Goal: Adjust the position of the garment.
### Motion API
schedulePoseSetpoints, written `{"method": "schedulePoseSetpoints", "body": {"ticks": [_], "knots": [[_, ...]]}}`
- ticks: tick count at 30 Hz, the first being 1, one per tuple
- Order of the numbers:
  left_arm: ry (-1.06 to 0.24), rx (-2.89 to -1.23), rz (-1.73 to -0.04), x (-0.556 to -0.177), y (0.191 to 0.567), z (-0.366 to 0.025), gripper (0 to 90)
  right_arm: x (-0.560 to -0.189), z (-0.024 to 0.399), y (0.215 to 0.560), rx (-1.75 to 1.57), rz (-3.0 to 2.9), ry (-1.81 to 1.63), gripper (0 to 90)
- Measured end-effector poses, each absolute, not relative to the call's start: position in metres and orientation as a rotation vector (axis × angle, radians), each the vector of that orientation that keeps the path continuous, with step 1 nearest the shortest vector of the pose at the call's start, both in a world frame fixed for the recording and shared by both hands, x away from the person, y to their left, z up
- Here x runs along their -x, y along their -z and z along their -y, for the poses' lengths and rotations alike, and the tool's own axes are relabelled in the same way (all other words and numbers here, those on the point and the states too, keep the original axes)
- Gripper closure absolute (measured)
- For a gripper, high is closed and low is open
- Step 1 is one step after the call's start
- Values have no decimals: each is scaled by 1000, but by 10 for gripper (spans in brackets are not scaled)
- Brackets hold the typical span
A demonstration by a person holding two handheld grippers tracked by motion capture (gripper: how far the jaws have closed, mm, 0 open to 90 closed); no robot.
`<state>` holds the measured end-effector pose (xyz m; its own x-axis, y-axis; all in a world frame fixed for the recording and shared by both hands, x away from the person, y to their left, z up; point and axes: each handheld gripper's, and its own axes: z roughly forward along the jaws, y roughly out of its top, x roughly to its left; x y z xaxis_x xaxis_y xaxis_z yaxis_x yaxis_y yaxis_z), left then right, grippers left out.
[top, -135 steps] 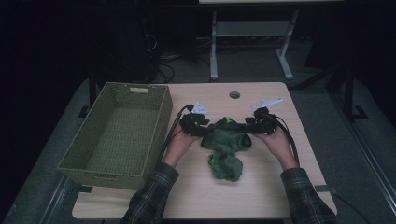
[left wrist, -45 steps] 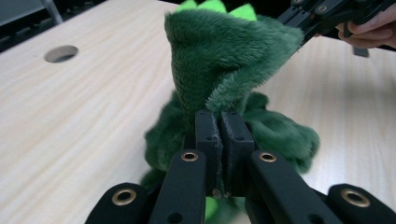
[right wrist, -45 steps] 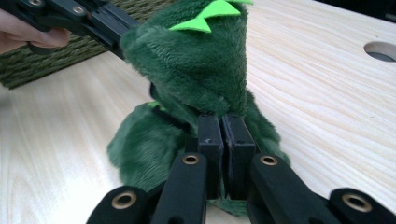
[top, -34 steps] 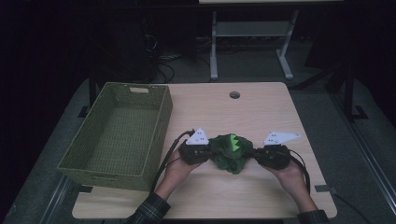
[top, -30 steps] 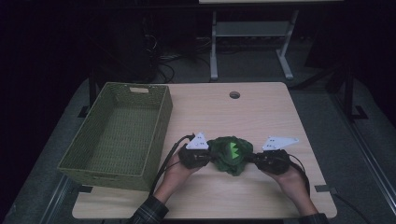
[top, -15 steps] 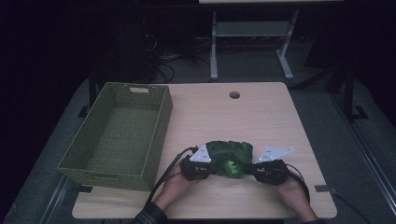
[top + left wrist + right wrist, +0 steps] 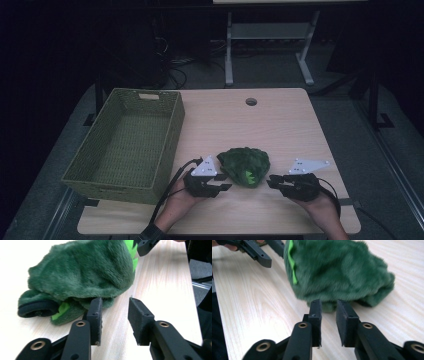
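While one dark green plush garment [image 7: 244, 166] lies bunched in a single heap on the near half of the pale wooden table [image 7: 280, 125], two hand-held grippers flank it, one on each side. Bright green trim shows on the heap at its near face, and in the left gripper view [image 7: 82, 277] a dark rounded cuff or sole pokes out at its low left edge; what kind of garment it is cannot be told. The left gripper [image 7: 223, 183], held in the person's left hand [image 7: 176, 205], sits just beside the heap's left flank; its two jaws have just been opening and stand apart with only bare tabletop between them, one tip right at the fur's lower edge, gripping nothing. The right gripper [image 7: 270, 183], in the right hand [image 7: 322, 207], lies just off the heap's right flank, its two jaws likewise parted a little and released, the fur just past their tips [image 7: 329, 303]. Each gripper carries one grey three-cornered plate and one trailing black cable. One woven green basket [image 7: 107, 172] stands at the table's left side, well apart from the heap, with nothing seen inside. One round hole [image 7: 251, 101] marks the tabletop near its far edge.
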<state>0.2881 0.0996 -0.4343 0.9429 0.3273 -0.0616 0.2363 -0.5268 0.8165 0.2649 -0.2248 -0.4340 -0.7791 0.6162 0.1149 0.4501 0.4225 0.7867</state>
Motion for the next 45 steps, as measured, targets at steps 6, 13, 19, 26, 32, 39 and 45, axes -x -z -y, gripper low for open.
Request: {"method": "schedulePoseSetpoints", "body": {"ticks": [6,13,19,26,32,39,45], "knots": [[-127,-2113,-413,-302,418,-94,813,-279,219,421,-949,-2445,-1306,860],[-145,-2113,-444,-326,416,-73,896,-305,204,424,-965,-2450,-1269,897],[-96,-2196,-495,-334,443,-67,897,-311,197,442,-990,-2536,-1169,899],[-84,-2254,-509,-327,461,-72,897,-306,189,456,-984,-2620,-1110,900],[-111,-2297,-510,-327,467,-72,897,-299,189,466,-978,-2667,-1059,900],[-95,-2234,-529,-326,457,-78,895,-296,194,465,-997,-2631,-1088,900],[-71,-2204,-510,-315,441,-87,895,-299,211,448,-1026,-2519,-1163,899]]}}
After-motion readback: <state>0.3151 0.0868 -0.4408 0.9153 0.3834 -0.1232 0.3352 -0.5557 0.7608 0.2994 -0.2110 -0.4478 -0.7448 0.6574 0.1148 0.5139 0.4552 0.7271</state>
